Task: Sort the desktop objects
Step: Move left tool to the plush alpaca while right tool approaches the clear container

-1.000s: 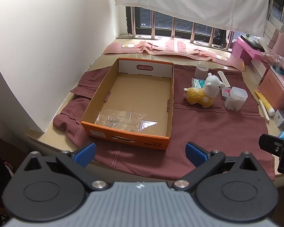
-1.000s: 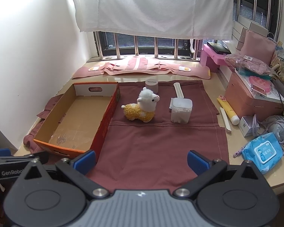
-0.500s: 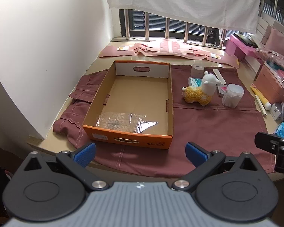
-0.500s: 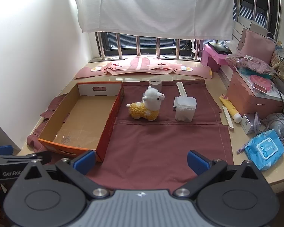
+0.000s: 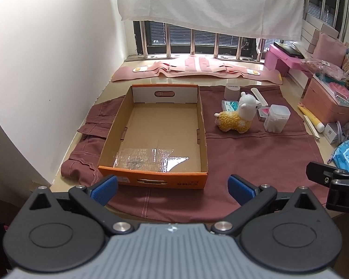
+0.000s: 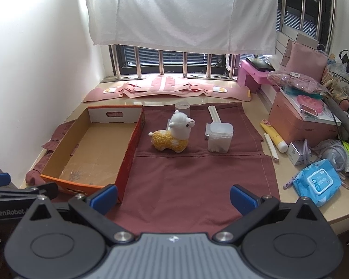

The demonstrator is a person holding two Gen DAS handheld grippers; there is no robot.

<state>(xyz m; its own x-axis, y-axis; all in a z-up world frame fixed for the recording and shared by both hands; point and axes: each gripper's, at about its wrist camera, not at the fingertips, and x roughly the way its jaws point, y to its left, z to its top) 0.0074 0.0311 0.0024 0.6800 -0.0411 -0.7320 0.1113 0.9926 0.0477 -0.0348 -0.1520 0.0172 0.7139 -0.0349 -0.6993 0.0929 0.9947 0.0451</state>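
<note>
Both grippers drew back slightly from the bench, left gripper (image 5: 172, 190) and right gripper (image 6: 173, 196) fingers spread wide, empty, hovering at near edge; cardboard box (image 5: 160, 127) on left, plush alpaca (image 6: 172, 136) just right of it, clear container (image 6: 220, 137) beyond.
</note>
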